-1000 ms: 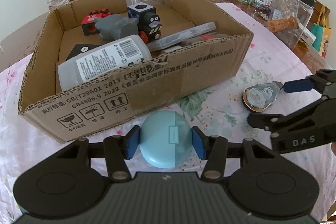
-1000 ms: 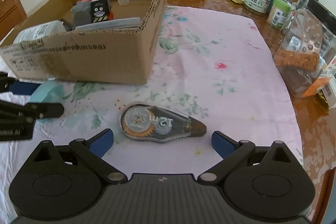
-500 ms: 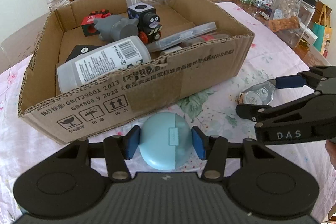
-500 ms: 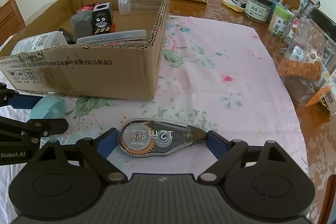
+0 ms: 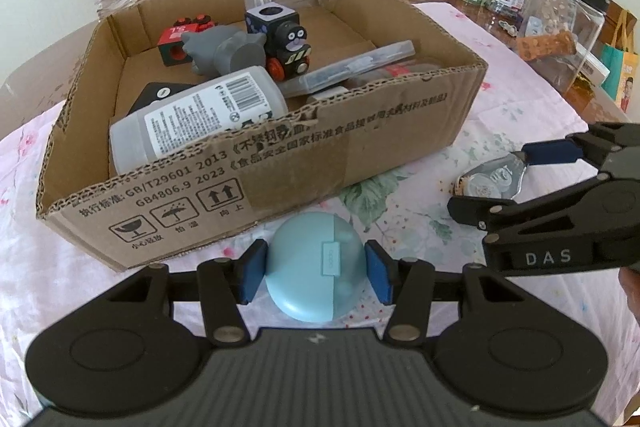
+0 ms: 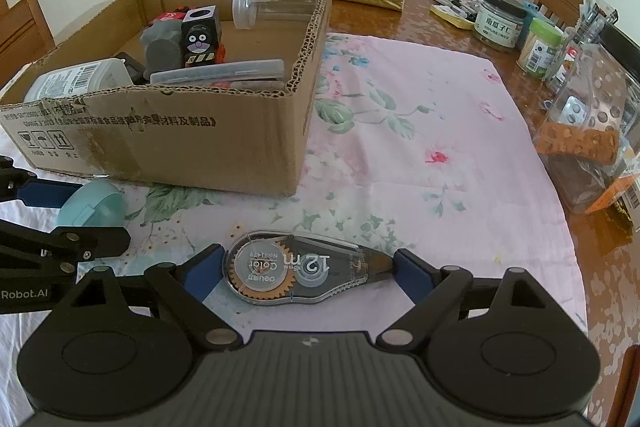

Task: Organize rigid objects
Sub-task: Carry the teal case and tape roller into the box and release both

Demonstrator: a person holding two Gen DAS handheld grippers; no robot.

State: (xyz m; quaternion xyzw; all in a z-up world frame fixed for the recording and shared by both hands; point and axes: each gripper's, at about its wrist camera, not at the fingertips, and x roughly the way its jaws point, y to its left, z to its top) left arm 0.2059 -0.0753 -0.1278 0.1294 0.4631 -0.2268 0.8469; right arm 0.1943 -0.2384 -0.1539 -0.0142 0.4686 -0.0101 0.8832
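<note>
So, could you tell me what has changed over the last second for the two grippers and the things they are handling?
The right gripper has moved forward and closed its fingers onto both ends of the correction tape, which earlier lay free ahead of it. The left gripper stays clamped on the blue case before the cardboard box, whose contents look unchanged.

Two low, close wrist views toward the cardboard box [image 5: 256, 163], shared from adjacent angles.
</note>
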